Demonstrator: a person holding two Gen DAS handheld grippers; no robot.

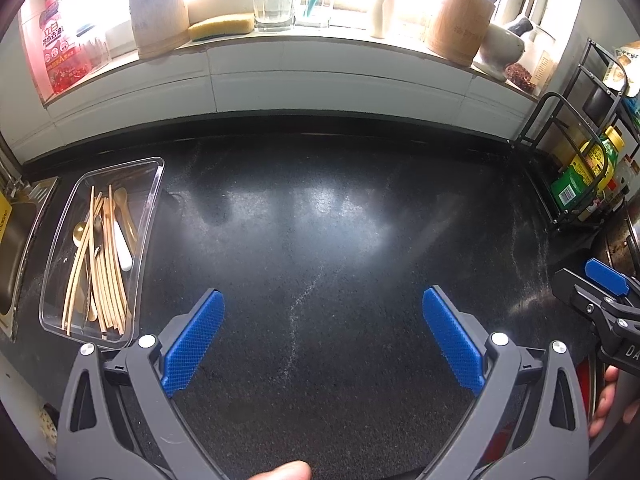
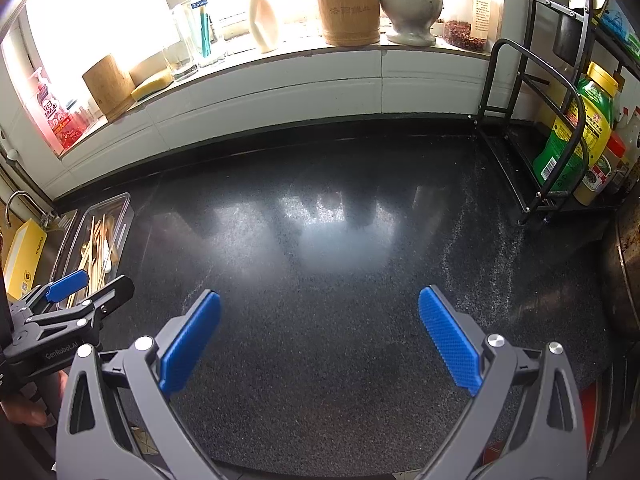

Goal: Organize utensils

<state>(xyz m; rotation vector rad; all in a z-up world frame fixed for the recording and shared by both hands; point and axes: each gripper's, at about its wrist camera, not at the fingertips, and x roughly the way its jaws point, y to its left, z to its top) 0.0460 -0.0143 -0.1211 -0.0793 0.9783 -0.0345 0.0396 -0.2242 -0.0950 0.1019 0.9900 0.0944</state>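
Fingers, left wrist view: your left gripper (image 1: 323, 342) stands spread wide, blue pads (image 1: 195, 342) apart with nothing between them, hovering over the dark speckled surface (image 1: 320, 220).
- Clear plastic tray (image 1: 154, 184): far left on the surface, just beside the sink edge. It holds the utensils (image 1: 102, 264): a heap of wooden chopsticks, a gold spoon, a white-handled piece and a wooden spoon, lying lengthwise.
- Your right gripper (image 1: 600, 280): at the right edge, only partly in frame; one blue pad shows.
- Windowsill, far side: pink soap bottle (image 1: 56, 48), bamboo holder (image 1: 158, 16), yellow sponge (image 1: 222, 26), glass (image 1: 274, 8), second bamboo holder (image 1: 460, 26), stone mortar (image 1: 500, 50).
- Black wire rack (image 1: 560, 120) with sauce bottles (image 1: 588, 172): far right.

Right wrist view:
- Your right gripper (image 2: 319, 340): likewise spread wide and holding nothing, above the bare middle of the surface (image 2: 340, 240).
- Your left gripper (image 2: 90, 286): at the left edge, seen from the side, open, in front of the near end of the tray (image 2: 124, 208).
- Utensils (image 2: 98, 256): inside that tray, far left, beside the sink and tap (image 2: 24, 200).
- Yellow box (image 2: 24, 256): left of the tray.
- Rack (image 2: 532, 92) with green and yellow bottle (image 2: 576, 132): far right.
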